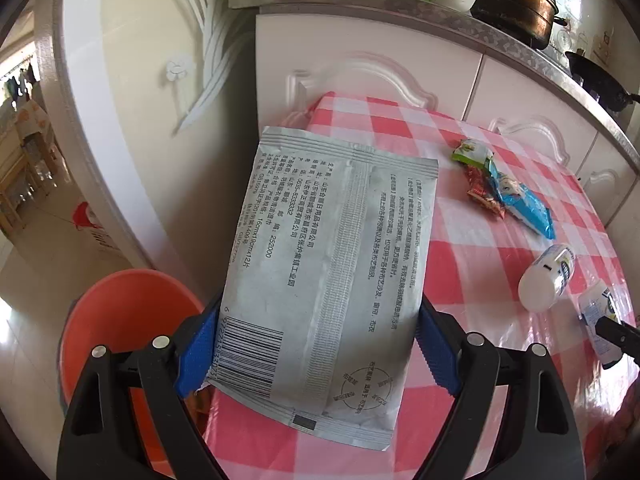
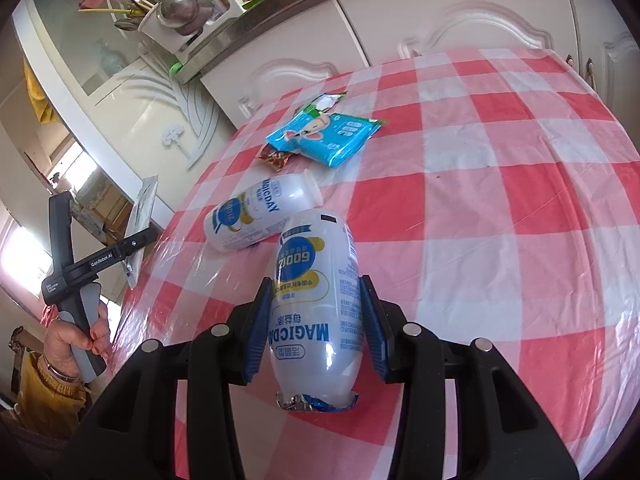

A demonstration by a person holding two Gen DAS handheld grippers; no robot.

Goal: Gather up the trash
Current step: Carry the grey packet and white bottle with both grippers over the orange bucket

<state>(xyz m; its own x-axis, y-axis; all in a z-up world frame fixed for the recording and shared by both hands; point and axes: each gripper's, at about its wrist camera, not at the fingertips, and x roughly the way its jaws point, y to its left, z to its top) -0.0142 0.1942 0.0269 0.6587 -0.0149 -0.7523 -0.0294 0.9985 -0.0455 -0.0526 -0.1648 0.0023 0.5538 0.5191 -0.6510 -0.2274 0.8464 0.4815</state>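
My left gripper (image 1: 316,344) is shut on a flat silver wipes packet (image 1: 328,280), held over the table's left edge near an orange bin (image 1: 120,320) on the floor. My right gripper (image 2: 316,324) is shut on a white Magicday bottle (image 2: 316,304) with torn foil at its near end, just above the table. A second white bottle (image 2: 260,212) lies on the checked tablecloth (image 2: 480,220) beyond it. A blue wipes pack (image 2: 324,136), a green wrapper (image 2: 324,104) and a red-brown wrapper (image 2: 276,158) lie further back. They also show in the left wrist view, the blue pack (image 1: 524,204) among them.
White kitchen cabinets (image 1: 360,60) and a counter with a dark pot (image 1: 516,4) and bowls stand behind the table. A white door frame (image 1: 132,120) is to the left. The left gripper and the hand holding it (image 2: 80,280) show at the table's left edge.
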